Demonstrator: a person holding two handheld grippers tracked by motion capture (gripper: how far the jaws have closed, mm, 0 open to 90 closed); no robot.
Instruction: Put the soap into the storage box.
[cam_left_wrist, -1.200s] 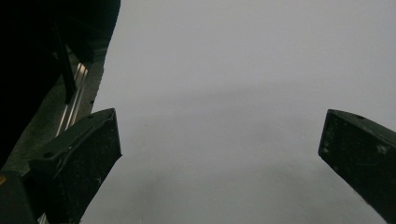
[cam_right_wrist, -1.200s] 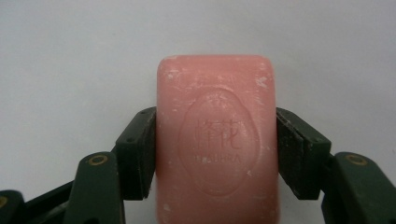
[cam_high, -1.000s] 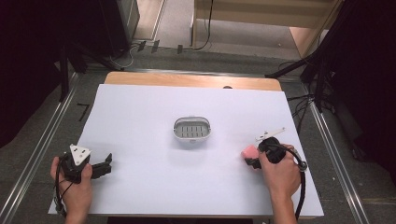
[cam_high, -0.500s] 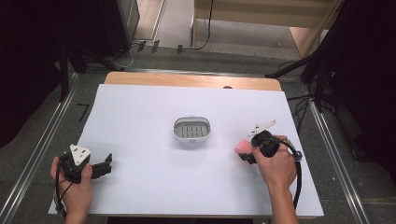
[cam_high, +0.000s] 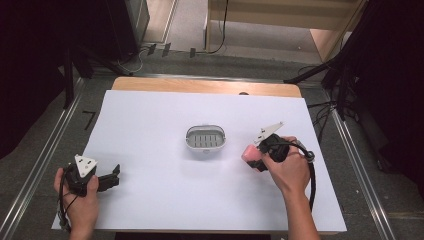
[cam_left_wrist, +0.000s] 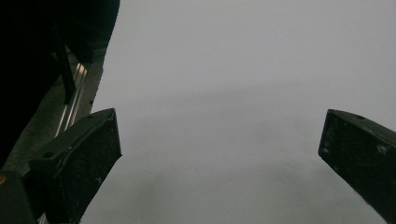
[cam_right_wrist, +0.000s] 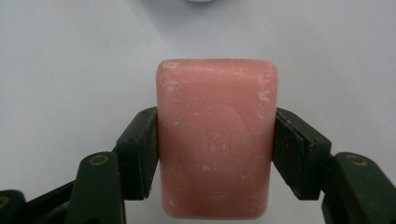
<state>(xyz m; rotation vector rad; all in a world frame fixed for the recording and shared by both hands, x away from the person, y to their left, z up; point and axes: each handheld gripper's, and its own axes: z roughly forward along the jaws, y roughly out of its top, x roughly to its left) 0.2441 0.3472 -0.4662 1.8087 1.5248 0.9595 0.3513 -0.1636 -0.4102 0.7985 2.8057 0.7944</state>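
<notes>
Clamped between the two black jaws of the right tongs (cam_right_wrist: 215, 149), a pink bar of soap (cam_right_wrist: 215, 140) is seen close up in the right gripper view, its two long sides pressed by the jaw pads and an oval stamp faintly raised on its broad face. White scuffs are scattered over that face. In the high view the bar of soap (cam_high: 250, 155) is found at the right of the bench (cam_high: 150, 125), just left of the right hand (cam_high: 289, 170) that grips the right tongs (cam_high: 254, 158); whether it rests on the white surface or is lifted off it cannot be told. A grey three-cornered plate is carried on top of these tongs, and a black cable is looped round the wrist.

A small white soap dish (cam_high: 206, 140) with a slotted floor is set near the middle of the bench, near the soap on its left and apart from it.

Well apart, at the near left corner, the left tongs (cam_high: 114, 176) are held low by the left hand (cam_high: 80, 197). In the left gripper view the left tongs (cam_left_wrist: 219, 149) are shown with jaws spread wide, nothing between them but white surface. A metal rail (cam_high: 35, 175) is seen beside the bench's left edge.
</notes>
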